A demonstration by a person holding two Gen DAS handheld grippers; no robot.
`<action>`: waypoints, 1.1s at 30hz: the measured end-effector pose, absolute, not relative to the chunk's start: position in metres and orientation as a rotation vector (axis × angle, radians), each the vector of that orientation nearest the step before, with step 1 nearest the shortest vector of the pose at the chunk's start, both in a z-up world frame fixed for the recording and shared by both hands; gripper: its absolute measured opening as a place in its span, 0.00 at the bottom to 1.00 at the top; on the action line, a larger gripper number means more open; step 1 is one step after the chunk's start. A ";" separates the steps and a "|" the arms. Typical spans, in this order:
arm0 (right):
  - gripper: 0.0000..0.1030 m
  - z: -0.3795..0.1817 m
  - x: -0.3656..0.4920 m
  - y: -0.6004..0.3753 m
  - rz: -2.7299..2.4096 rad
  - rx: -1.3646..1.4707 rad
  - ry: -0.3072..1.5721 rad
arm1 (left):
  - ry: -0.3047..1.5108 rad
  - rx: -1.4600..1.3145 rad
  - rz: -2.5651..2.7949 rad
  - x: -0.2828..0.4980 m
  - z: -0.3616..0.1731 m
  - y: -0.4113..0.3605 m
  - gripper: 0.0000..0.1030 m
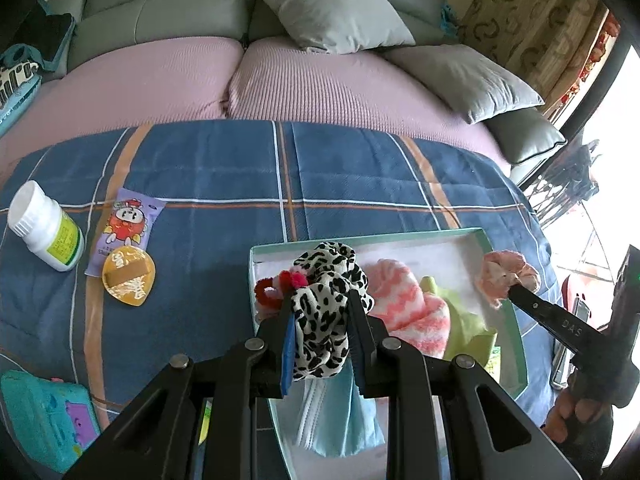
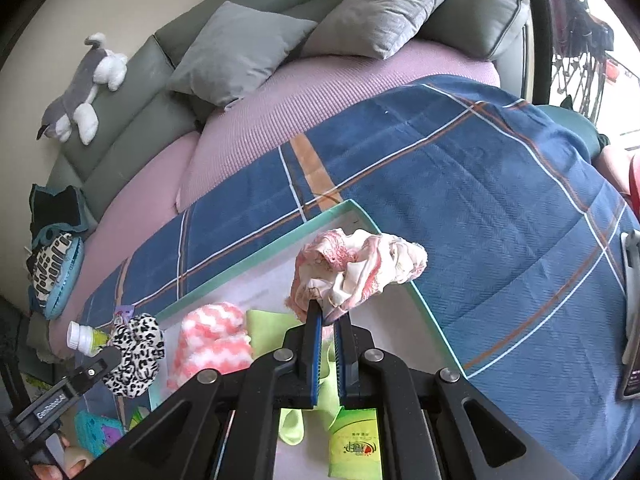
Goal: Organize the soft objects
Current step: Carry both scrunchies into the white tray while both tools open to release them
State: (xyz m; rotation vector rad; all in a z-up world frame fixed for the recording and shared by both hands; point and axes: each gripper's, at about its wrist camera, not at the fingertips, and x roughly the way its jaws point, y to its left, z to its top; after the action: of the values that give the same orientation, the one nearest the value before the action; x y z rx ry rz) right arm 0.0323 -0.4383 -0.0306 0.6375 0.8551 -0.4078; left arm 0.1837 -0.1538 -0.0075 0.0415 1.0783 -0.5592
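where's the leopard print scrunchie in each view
Left wrist: leopard print scrunchie at bottom centre, clamped in the left gripper over the box.
Right wrist: scrunchie at lower left, on the other gripper's tip.
Shared landmark: the pink and white fuzzy sock lying in the box beside it.
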 end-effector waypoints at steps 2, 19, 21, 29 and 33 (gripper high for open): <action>0.06 -0.034 0.035 -0.436 -0.406 0.637 0.863 | 1.086 0.046 -0.555 0.185 -0.013 -0.155 0.23; 0.06 -0.067 0.056 -0.423 -0.384 0.608 0.986 | 1.150 0.079 -0.527 0.181 -0.046 -0.160 0.24; 0.06 -0.067 0.056 -0.423 -0.384 0.607 0.989 | 1.150 0.083 -0.524 0.180 -0.046 -0.160 0.24; 0.09 -0.071 0.059 -0.421 -0.401 0.585 1.024 | 1.163 0.088 -0.515 0.179 -0.050 -0.160 0.25; 0.09 -0.070 0.060 -0.420 -0.405 0.572 1.031 | 1.164 0.095 -0.510 0.178 -0.048 -0.160 0.29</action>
State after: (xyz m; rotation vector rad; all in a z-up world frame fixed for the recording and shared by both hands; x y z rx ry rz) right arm 0.0596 -0.4200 -0.0702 0.5722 1.0314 -0.4053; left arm 0.1779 -0.1601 -0.0480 0.0951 1.1638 -0.5096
